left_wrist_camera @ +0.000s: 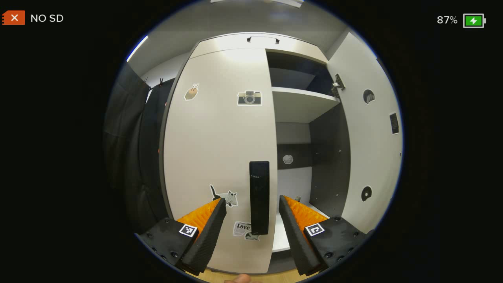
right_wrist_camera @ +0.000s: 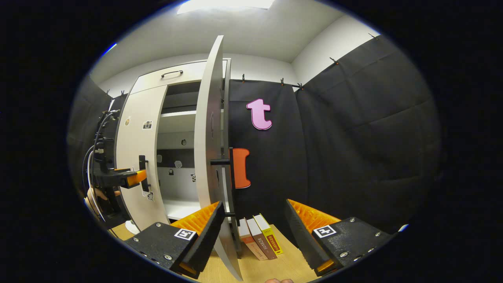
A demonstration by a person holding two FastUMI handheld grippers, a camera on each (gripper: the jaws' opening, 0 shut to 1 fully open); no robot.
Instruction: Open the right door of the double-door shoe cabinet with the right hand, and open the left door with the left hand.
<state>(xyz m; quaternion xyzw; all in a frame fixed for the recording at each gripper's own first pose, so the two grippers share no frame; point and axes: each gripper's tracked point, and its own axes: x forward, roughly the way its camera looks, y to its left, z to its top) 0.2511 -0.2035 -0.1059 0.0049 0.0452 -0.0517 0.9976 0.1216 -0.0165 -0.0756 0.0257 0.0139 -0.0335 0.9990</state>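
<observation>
The pale shoe cabinet's left door (left_wrist_camera: pixel 220 137) is closed, with stickers on it and a black upright handle (left_wrist_camera: pixel 259 196) near its inner edge. My left gripper (left_wrist_camera: pixel 251 199) is open, and the handle stands between its fingers without touching them. The right door (left_wrist_camera: pixel 373 129) is swung wide open, showing shelves (left_wrist_camera: pixel 302 102) inside. In the right gripper view that open door (right_wrist_camera: pixel 208 129) is edge-on just left of my open right gripper (right_wrist_camera: pixel 254 203), which holds nothing. Farther left, the left gripper (right_wrist_camera: pixel 140 176) sits at the left door's handle (right_wrist_camera: pixel 142 161).
Three books (right_wrist_camera: pixel 259 237) lie on the wooden surface (right_wrist_camera: pixel 287 263) beside the cabinet, under my right gripper. Black cloth wall (right_wrist_camera: pixel 353 137) hangs to the right of the cabinet. Cables and a hand (right_wrist_camera: pixel 96 194) show behind the left gripper.
</observation>
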